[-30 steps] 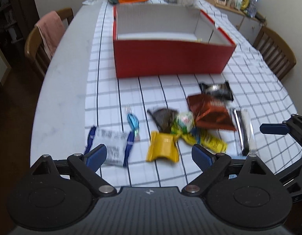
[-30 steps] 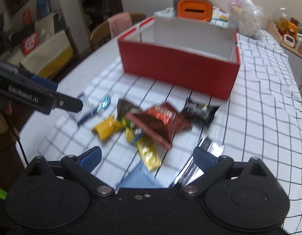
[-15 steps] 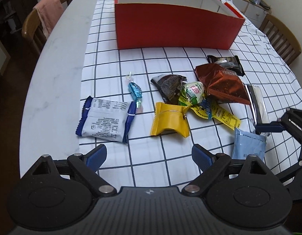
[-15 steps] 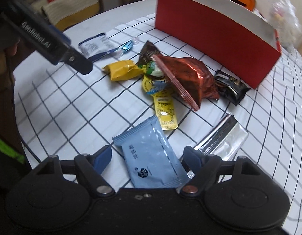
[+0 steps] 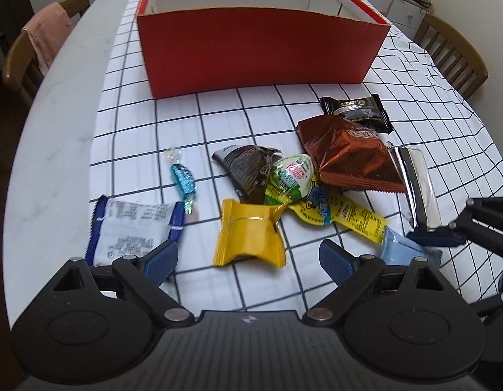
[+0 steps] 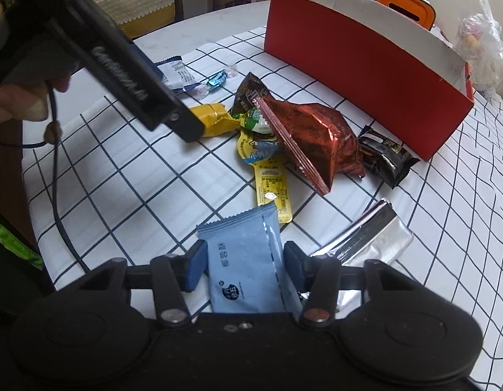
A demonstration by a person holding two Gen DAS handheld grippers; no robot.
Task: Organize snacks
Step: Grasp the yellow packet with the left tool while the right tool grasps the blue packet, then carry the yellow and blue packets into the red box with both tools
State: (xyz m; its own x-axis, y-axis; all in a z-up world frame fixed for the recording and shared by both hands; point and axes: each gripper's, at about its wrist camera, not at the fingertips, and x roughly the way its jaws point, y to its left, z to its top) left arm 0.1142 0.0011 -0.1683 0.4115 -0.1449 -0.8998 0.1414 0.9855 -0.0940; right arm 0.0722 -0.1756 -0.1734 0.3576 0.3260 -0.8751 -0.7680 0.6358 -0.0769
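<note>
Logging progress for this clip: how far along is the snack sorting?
Barely begun. No snack shows in the visible part of the red box. The right tongs straddle the light blue packet, not clearly clamped; the left tongs hover open over the yellow packet. The brown bag, black packet, silver wrapper and others remain on the tablecloth.

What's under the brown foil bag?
The brown foil bag overlaps the black wrapper's edge and the yellow strip packet. Anything else beneath is hidden.
</note>
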